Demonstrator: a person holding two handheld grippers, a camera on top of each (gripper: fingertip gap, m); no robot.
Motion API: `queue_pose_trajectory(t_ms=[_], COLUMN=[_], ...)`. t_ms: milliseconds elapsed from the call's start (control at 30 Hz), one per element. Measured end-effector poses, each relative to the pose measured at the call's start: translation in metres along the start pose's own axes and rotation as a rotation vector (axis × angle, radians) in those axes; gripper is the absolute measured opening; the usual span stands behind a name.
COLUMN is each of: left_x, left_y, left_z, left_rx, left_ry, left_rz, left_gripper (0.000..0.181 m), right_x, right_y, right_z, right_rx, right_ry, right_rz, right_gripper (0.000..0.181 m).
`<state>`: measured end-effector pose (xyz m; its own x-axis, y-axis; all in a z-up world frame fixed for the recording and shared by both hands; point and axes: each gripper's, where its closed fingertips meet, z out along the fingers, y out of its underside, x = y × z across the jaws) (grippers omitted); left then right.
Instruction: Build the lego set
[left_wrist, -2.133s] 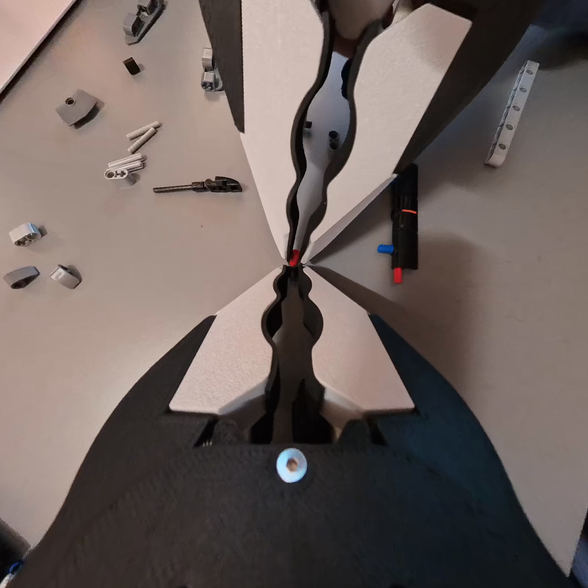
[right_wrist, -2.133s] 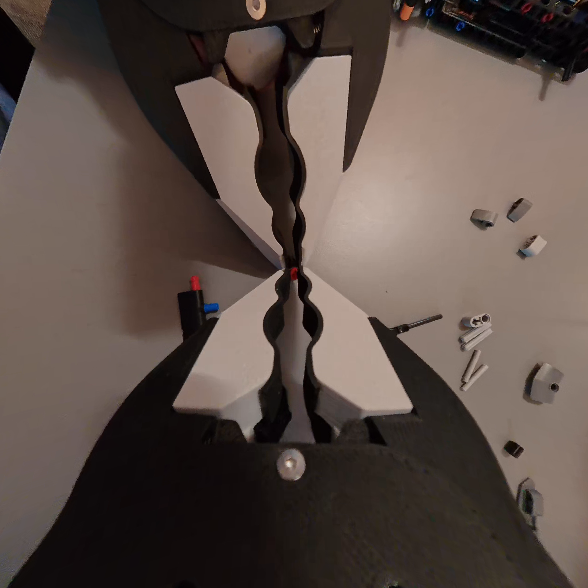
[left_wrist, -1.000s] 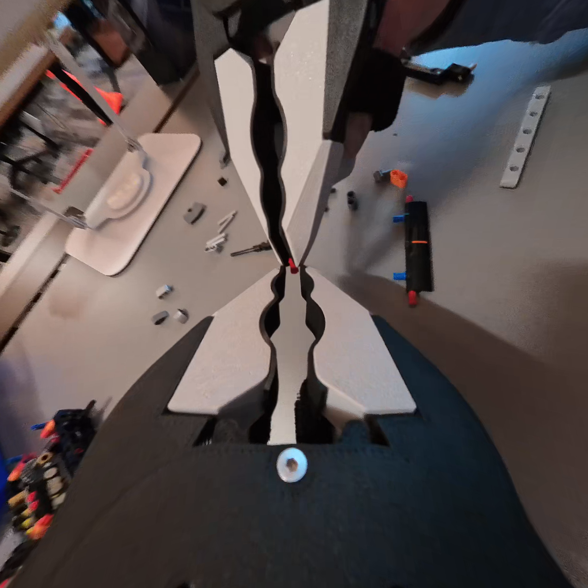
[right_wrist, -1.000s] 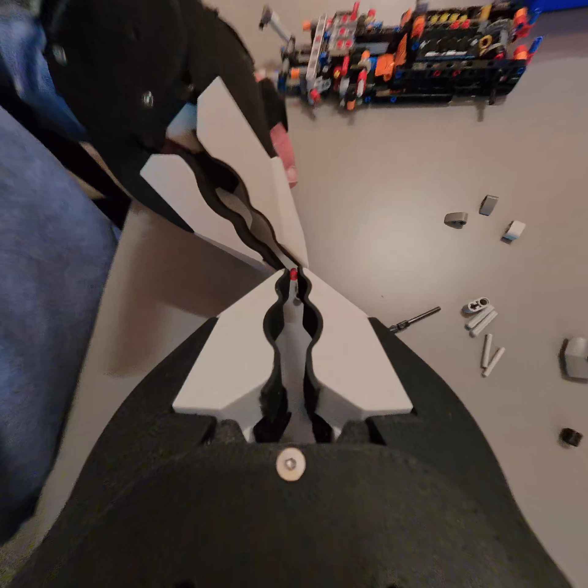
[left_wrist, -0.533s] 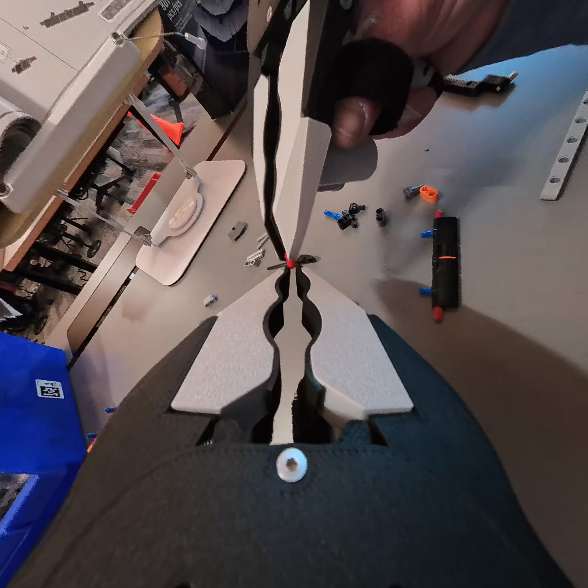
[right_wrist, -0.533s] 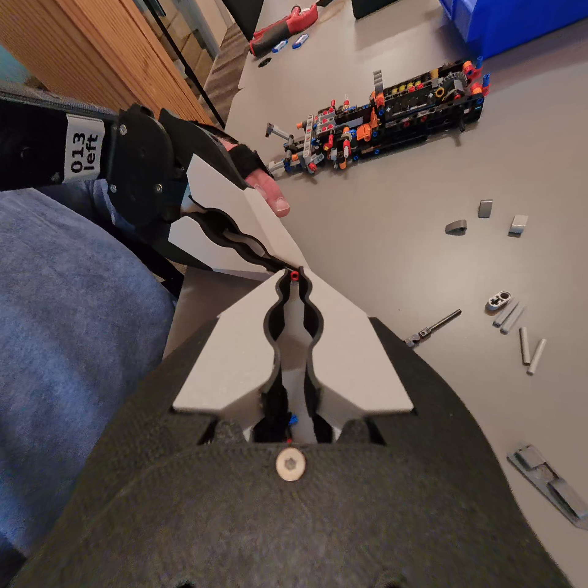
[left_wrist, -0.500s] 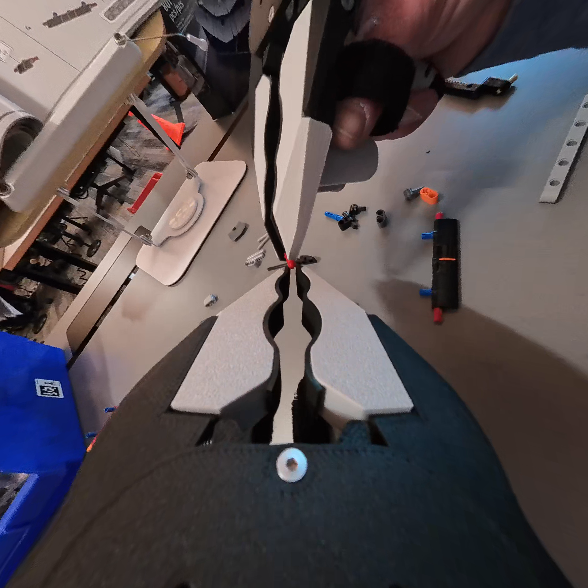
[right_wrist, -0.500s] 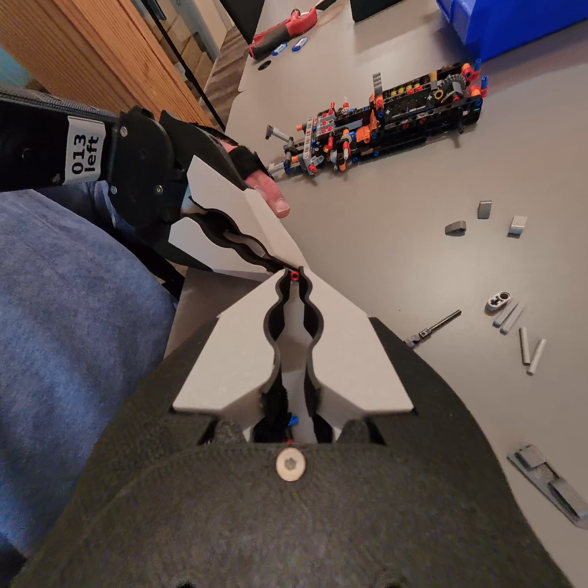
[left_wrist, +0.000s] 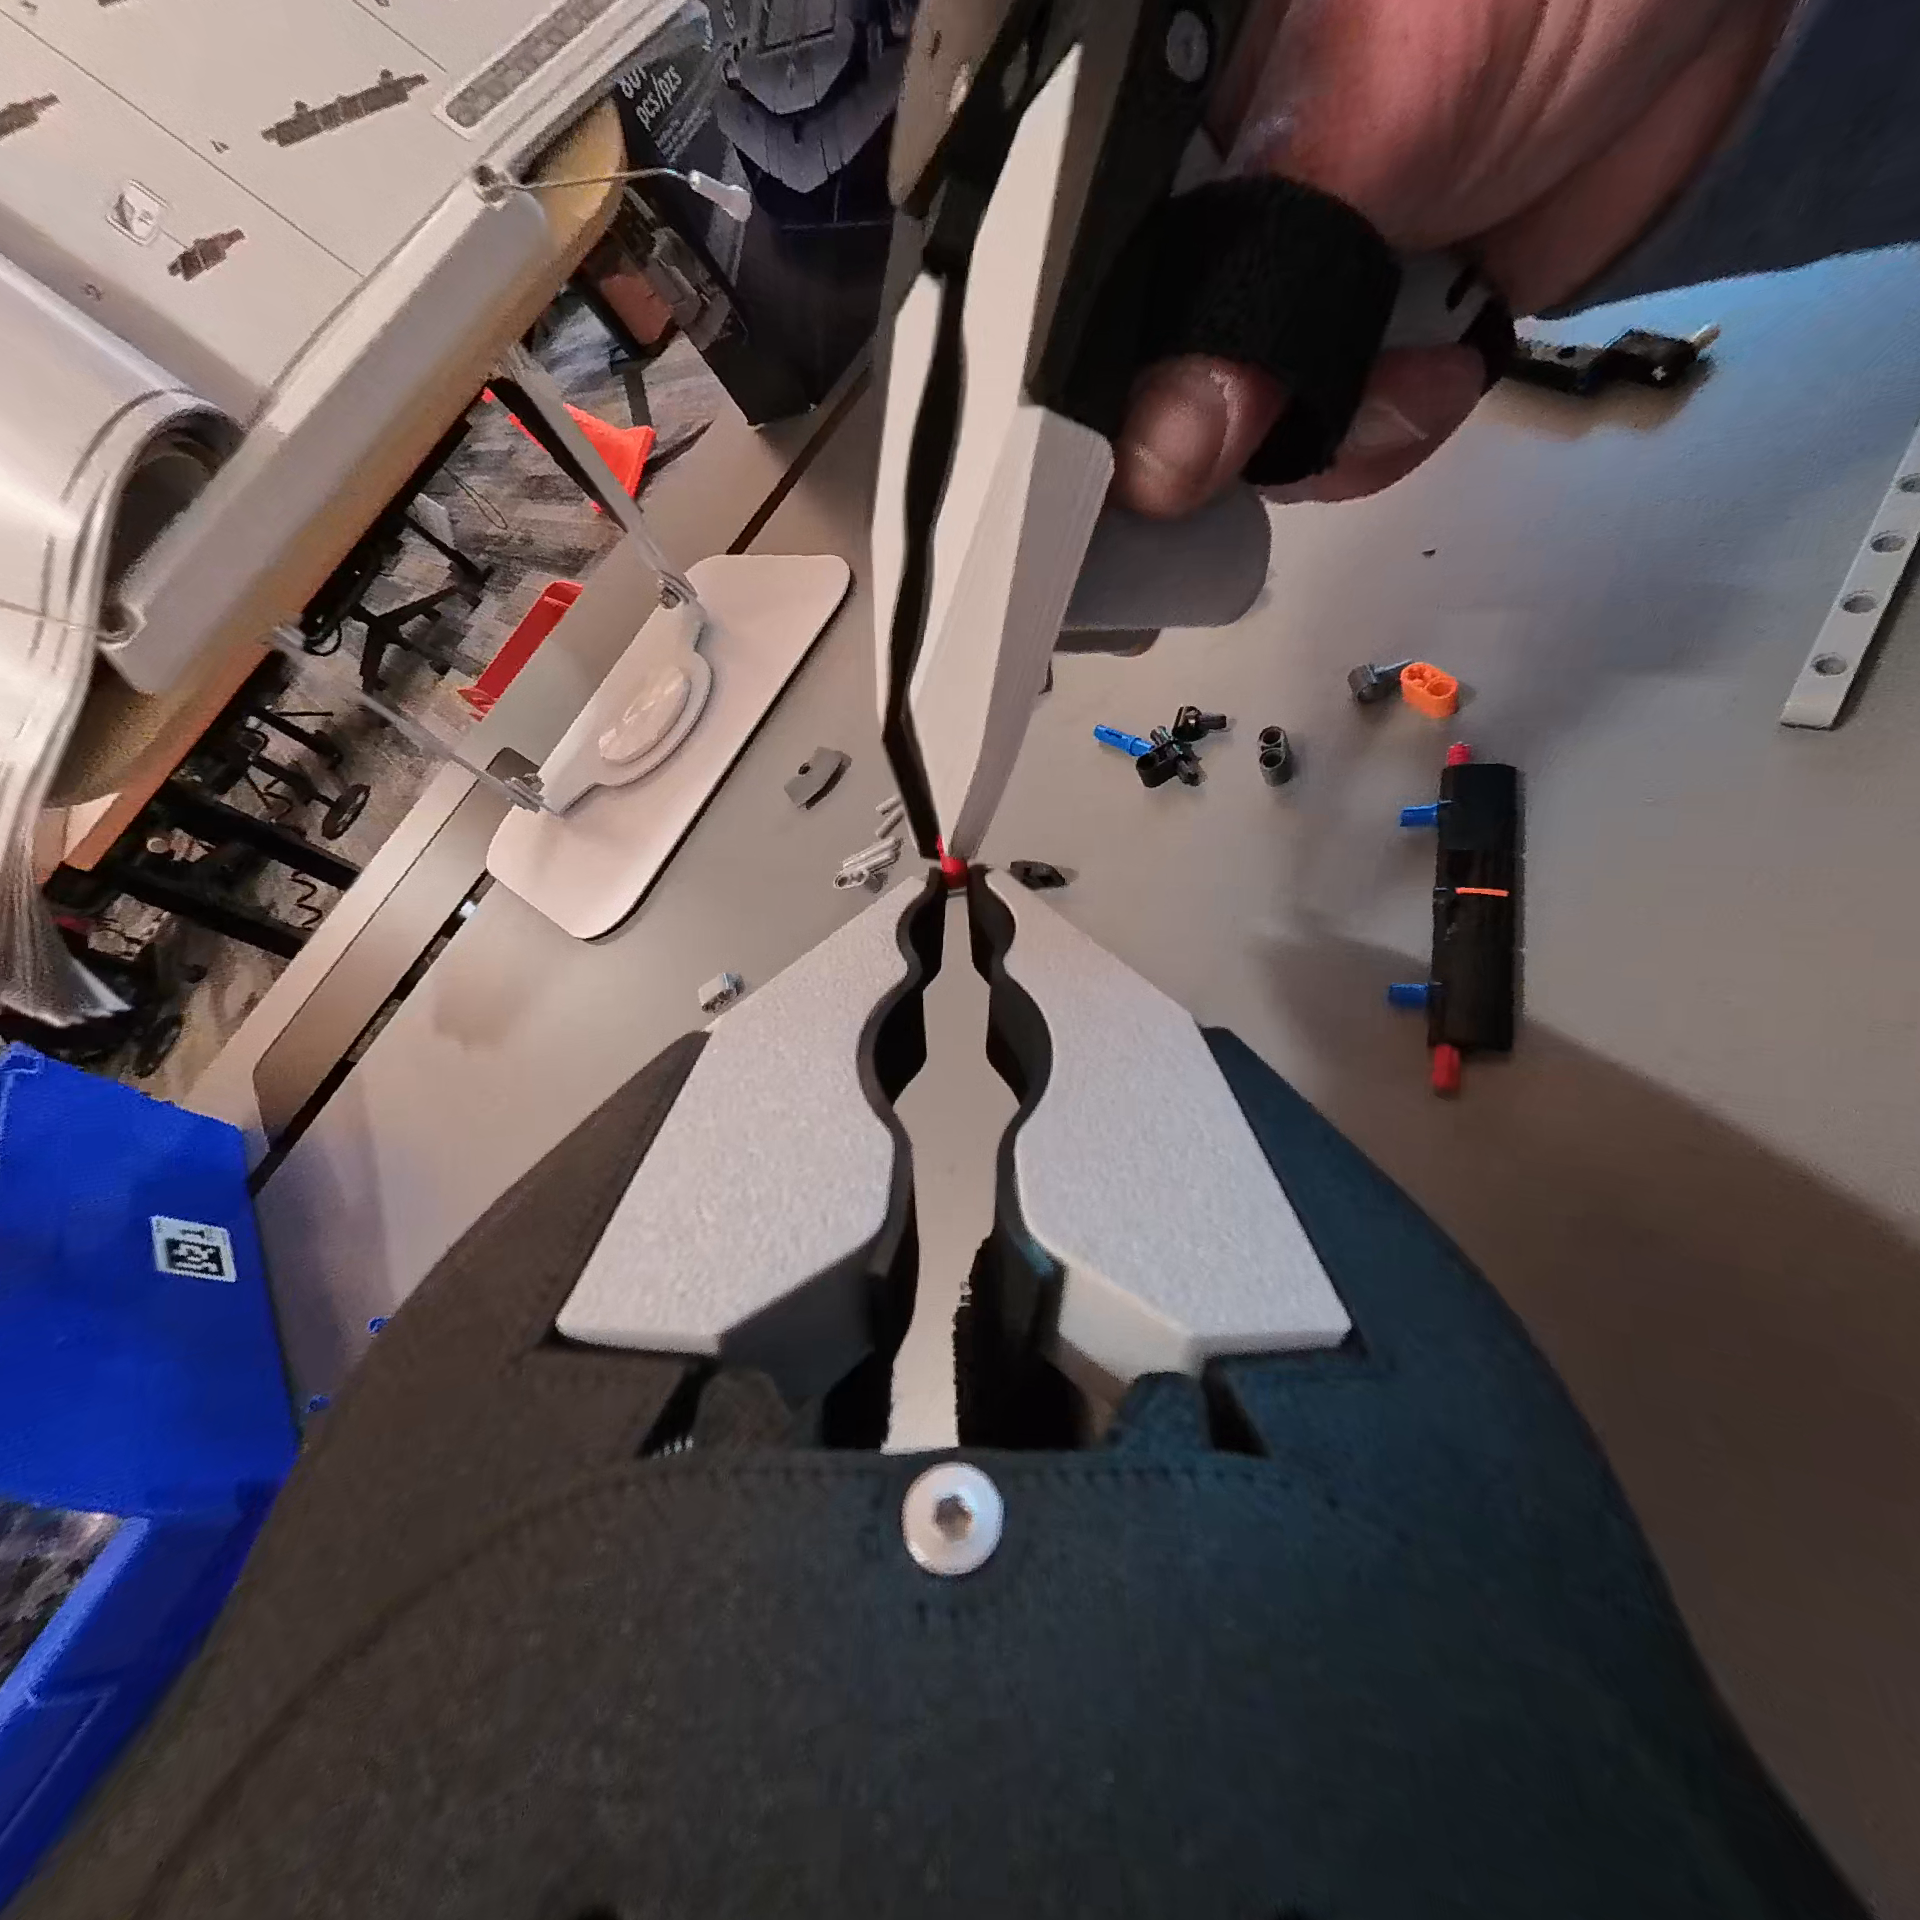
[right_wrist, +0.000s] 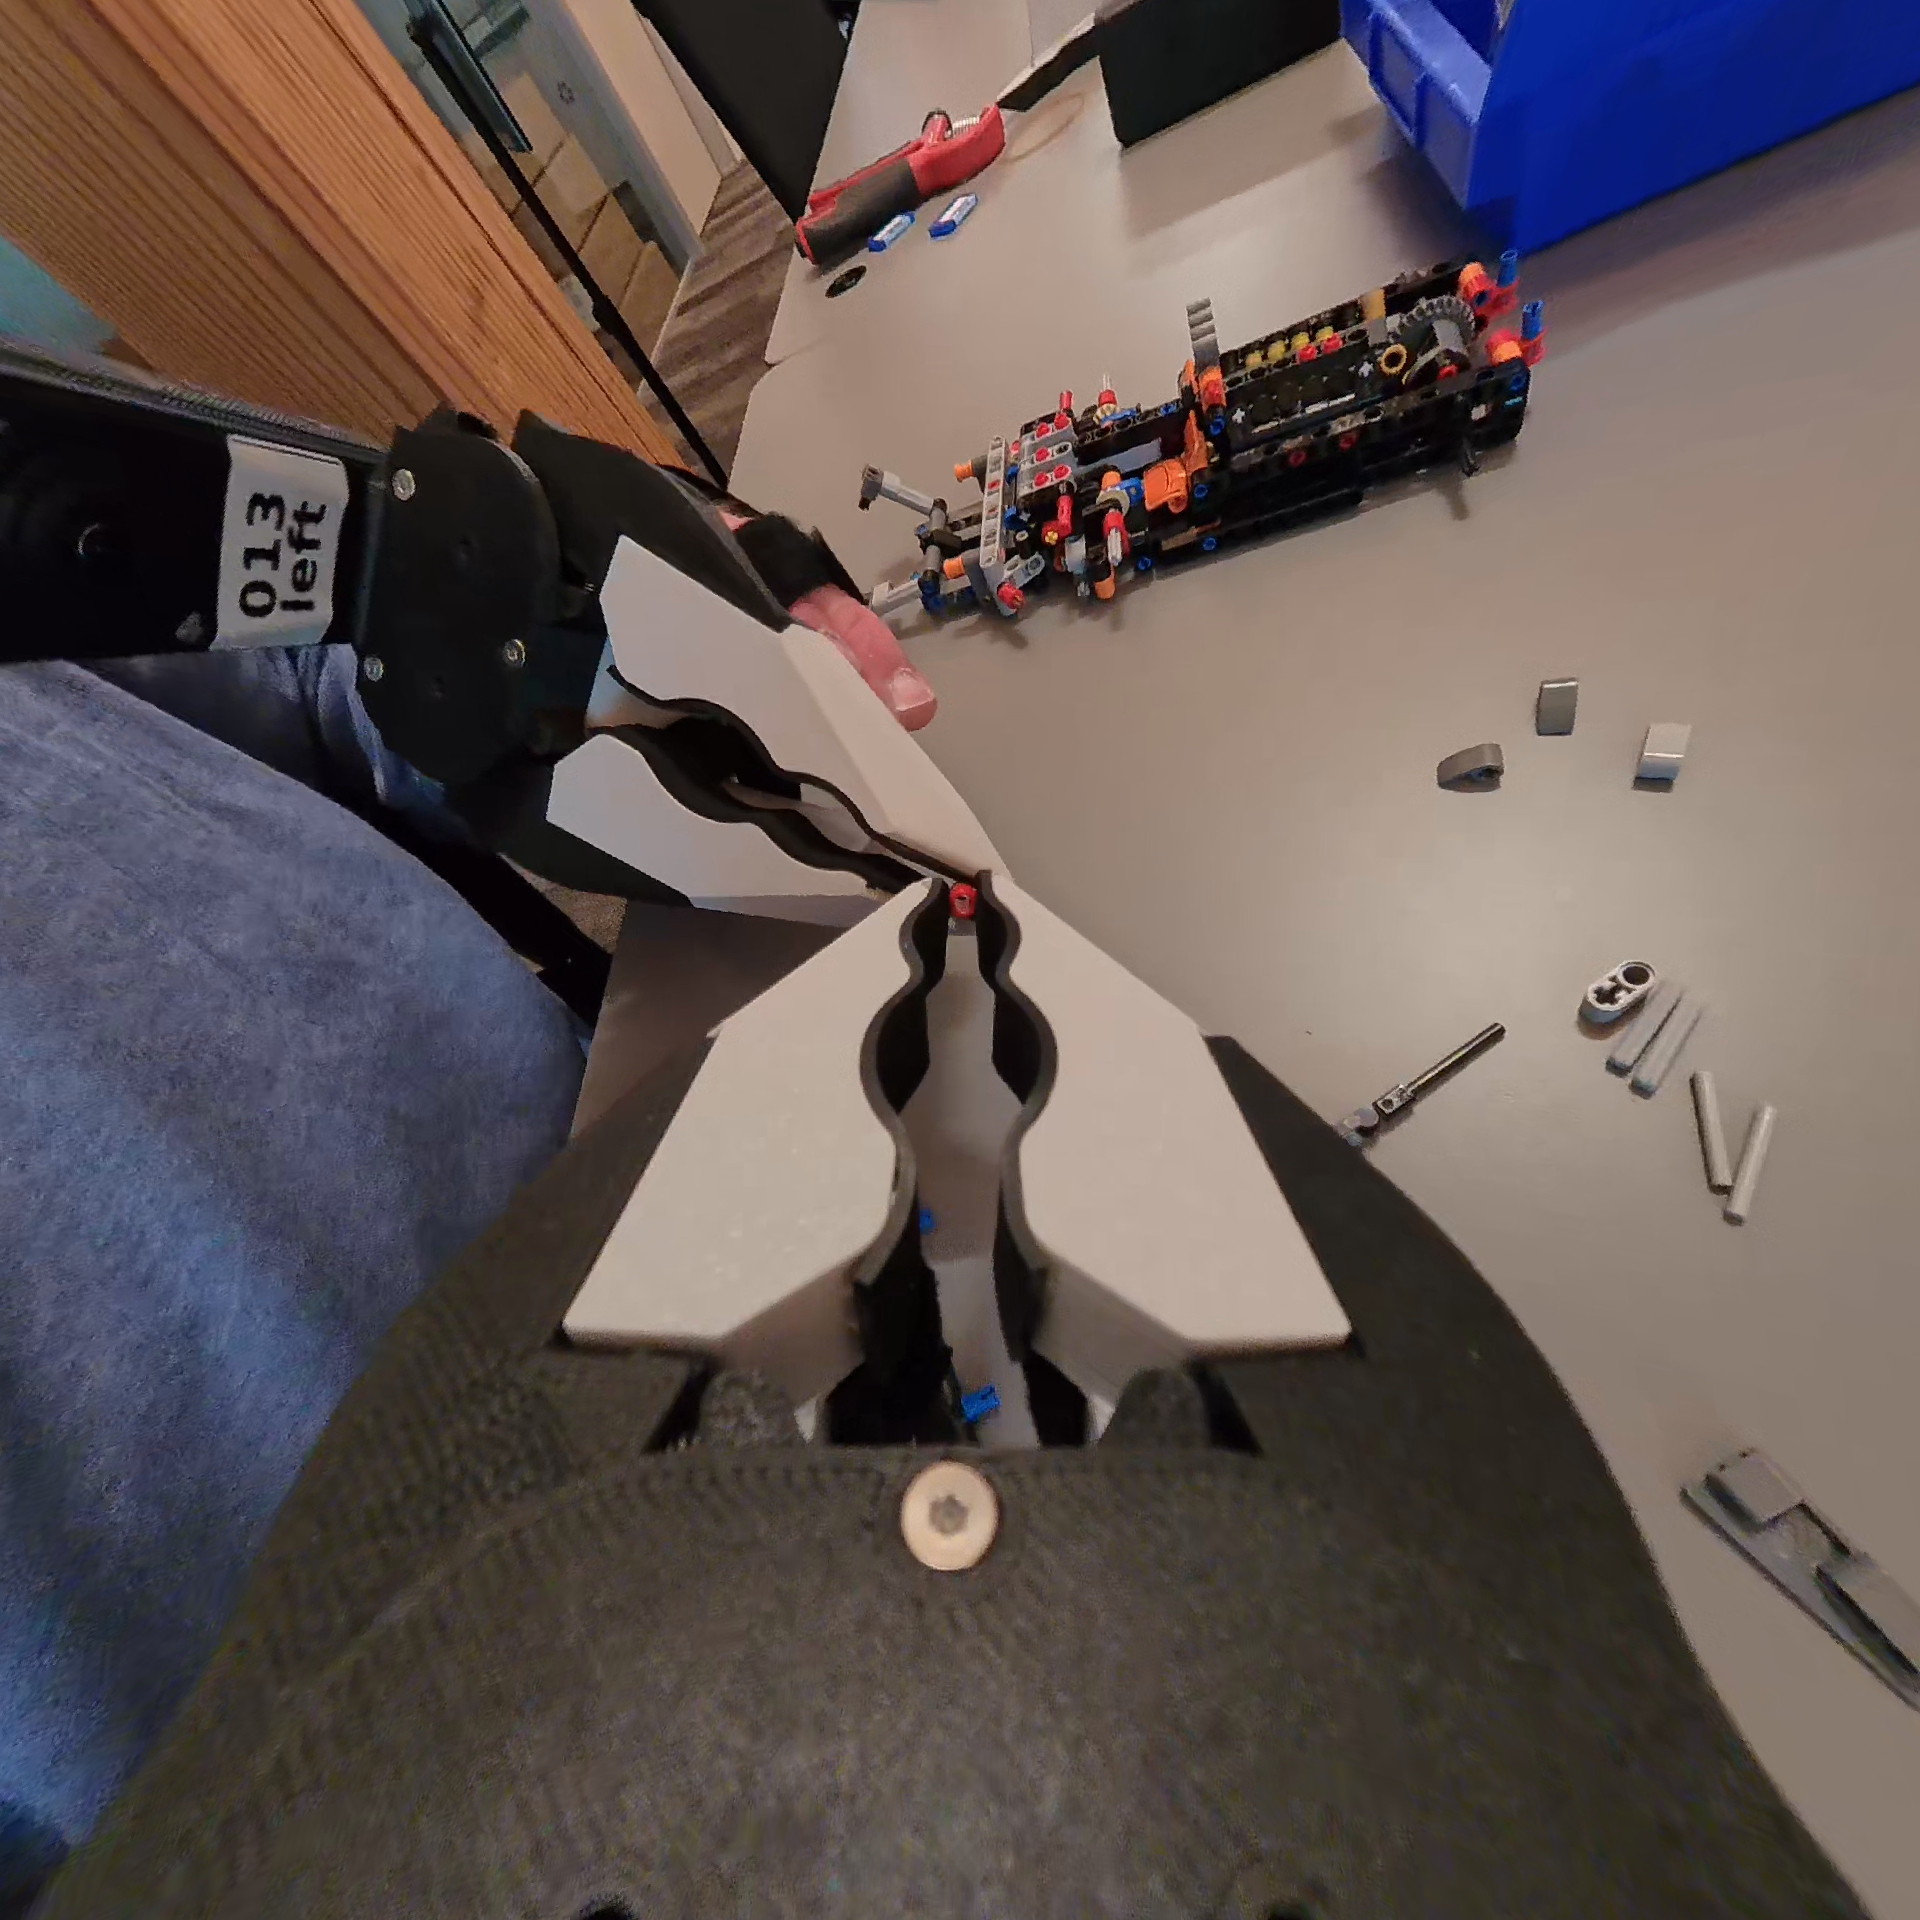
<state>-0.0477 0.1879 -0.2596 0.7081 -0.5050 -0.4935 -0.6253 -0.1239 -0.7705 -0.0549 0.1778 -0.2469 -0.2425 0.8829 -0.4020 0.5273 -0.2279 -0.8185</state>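
Both hand-held grippers, left and right, had tilted up off the bench, tips still pinched together on one tiny red peg at frame centre, suggesting a mid-air handover.

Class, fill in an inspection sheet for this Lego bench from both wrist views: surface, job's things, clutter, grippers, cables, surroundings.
Surface: grey table, bare between scattered parts.
Job's things: small red pin held at both grippers' tips; part-built Lego model far across; black beam with blue and red pins; loose grey pieces.
Clutter: red-handled tool; white stand base.
Grippers: left gripper and right gripper, jaws shut on the red pin, tip to tip.
Cables: nothing seen.
Surroundings: blue bin; wood-slat wall.
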Motion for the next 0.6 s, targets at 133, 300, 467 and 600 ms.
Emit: queue_pose_trajectory(t_ms=[133, 300, 467, 600], left_x=[-0.0038, -0.005, -0.0044, -0.0044], left_y=[-0.0038, -0.0039, -0.0038, -0.0039], left_z=[-0.0021, -0.0026, -0.0023, -0.0023], left_rx=[0.026, 0.035, 0.037, 0.038], left_ry=[-0.002, 0.006, 0.01, 0.011], left_rz=[-0.036, -0.057, -0.059, -0.062], left_gripper=[0.002, 0.003, 0.002, 0.003], right_x=[-0.0002, -0.0004, -0.0007, -0.0008], right_y=[-0.0021, -0.0043, -0.0053, -0.0058], right_z=[-0.0008, -0.0024, -0.0034, -0.0037], right_rx=[0.012, 0.036, 0.044, 0.046], right_ry=[0.011, 0.001, -0.003, 0.001], right_rz=[-0.01, 0.002, 0.007, -0.002], right_gripper=[0.006, 0.005, 0.003, 0.001])
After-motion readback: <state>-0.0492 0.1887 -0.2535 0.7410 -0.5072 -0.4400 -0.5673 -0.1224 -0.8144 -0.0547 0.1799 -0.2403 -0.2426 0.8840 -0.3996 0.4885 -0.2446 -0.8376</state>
